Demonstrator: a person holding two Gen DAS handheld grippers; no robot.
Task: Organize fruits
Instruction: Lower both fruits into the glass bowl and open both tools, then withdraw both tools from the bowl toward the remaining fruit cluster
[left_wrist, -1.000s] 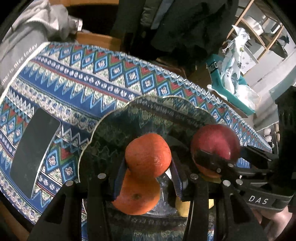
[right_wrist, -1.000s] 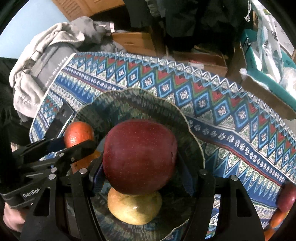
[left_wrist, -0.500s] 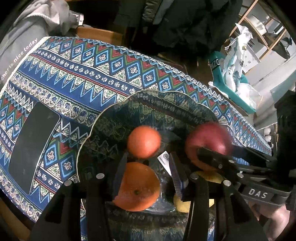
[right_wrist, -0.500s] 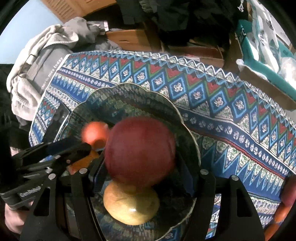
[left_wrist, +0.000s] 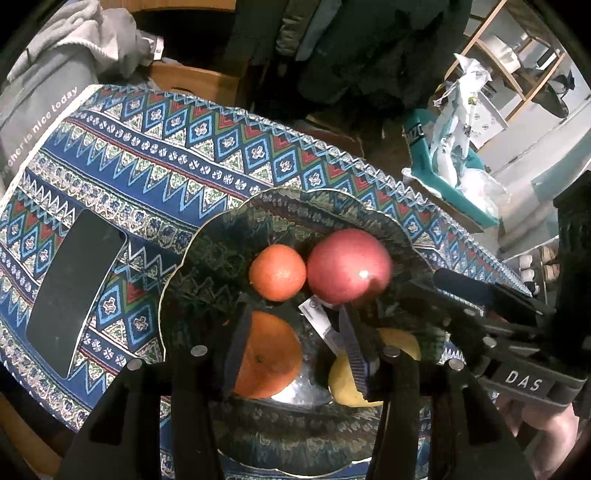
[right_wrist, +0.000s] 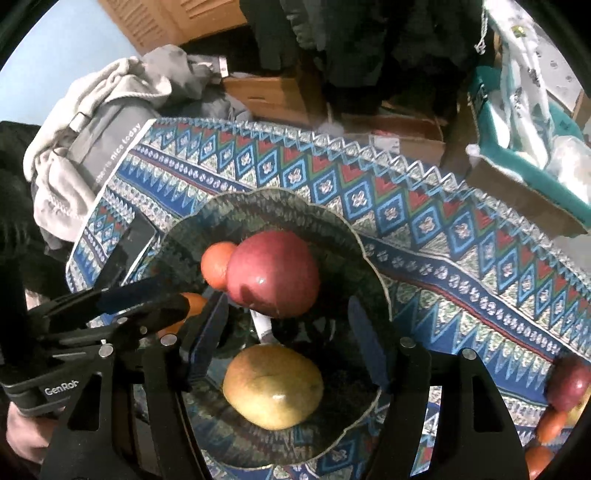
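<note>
A dark patterned bowl (left_wrist: 207, 254) (right_wrist: 295, 201) stands on the patterned tablecloth. In it lie a small orange (left_wrist: 277, 272) (right_wrist: 216, 264), a red apple (left_wrist: 349, 266) (right_wrist: 273, 275), a larger orange (left_wrist: 267, 359) and a yellow-green mango (right_wrist: 273, 386) (left_wrist: 400, 341). My left gripper (left_wrist: 293, 343) is open and empty above the larger orange. My right gripper (right_wrist: 288, 341) is open and empty above the bowl, between apple and mango. Each gripper shows at the side of the other's view.
A black phone (left_wrist: 75, 291) lies on the cloth left of the bowl. More fruit (right_wrist: 565, 384) lies at the cloth's right edge. Grey clothes (right_wrist: 99, 110) hang off the far left corner. Boxes and bags stand beyond the table.
Both grippers opened. The small orange dropped from the left gripper and the red apple from the right; both now rest in the bowl. Both grippers have drawn back slightly.
</note>
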